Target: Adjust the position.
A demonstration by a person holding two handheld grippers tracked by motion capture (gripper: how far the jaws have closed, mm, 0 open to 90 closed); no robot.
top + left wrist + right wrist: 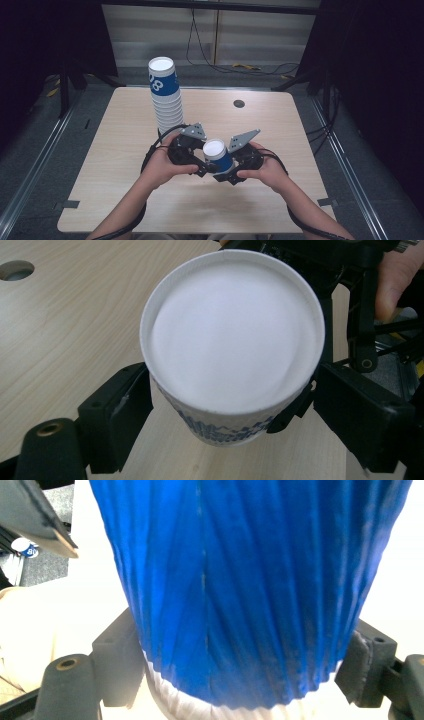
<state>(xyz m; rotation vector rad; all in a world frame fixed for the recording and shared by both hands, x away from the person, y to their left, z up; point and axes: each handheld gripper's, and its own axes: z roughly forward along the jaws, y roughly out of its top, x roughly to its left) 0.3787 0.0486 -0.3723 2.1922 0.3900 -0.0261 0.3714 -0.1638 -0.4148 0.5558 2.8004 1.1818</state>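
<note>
Stack of cups (165, 95), beyond the grippers, bore "08" in white on blue. Left gripper (200, 162) and right gripper (226, 169), jaws part-open, both clamped one blue cup (218, 155) between them; hands level.

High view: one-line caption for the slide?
Two hand-held tools, left tool and right tool, grip one blue-and-white paper cup above the table, before a tall cup stack.
</note>
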